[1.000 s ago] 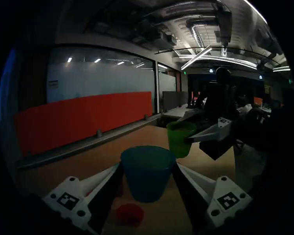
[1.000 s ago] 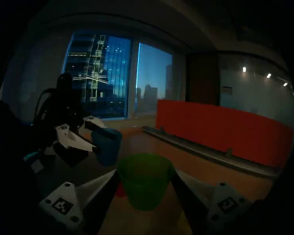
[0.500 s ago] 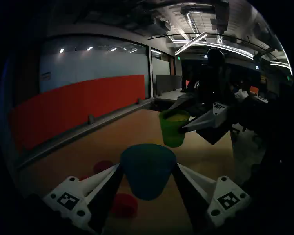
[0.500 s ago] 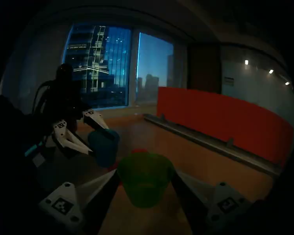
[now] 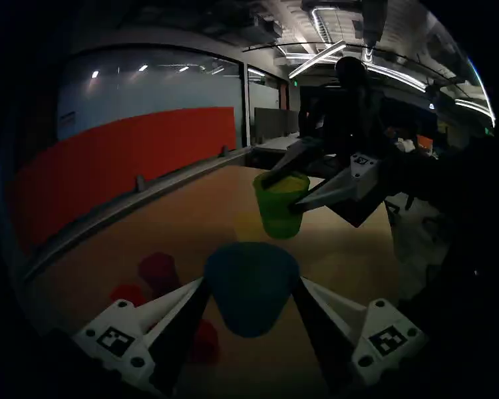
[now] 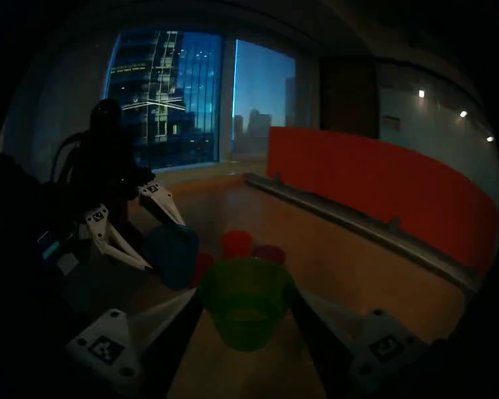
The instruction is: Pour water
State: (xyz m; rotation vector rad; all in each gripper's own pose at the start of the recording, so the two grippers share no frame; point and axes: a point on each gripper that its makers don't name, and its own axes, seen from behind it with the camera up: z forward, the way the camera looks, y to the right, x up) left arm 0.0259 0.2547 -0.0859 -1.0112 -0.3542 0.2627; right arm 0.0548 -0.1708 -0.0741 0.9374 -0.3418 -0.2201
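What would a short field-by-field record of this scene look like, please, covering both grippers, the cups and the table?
Left gripper: shut on the blue cup
Right gripper: shut on the green cup
Held cups: apart, not touching
Table: wooden, several small red cups standing on it
Pouring: no stream visible
Lighting: dim

Red cups [image 5: 159, 269] crowded the bench [image 5: 203, 206] low on the left; ahead, the right tongs [image 5: 281, 193] and green cup [image 5: 276, 218] barred the middle, open wood lying between them and the rail [image 5: 116, 209].
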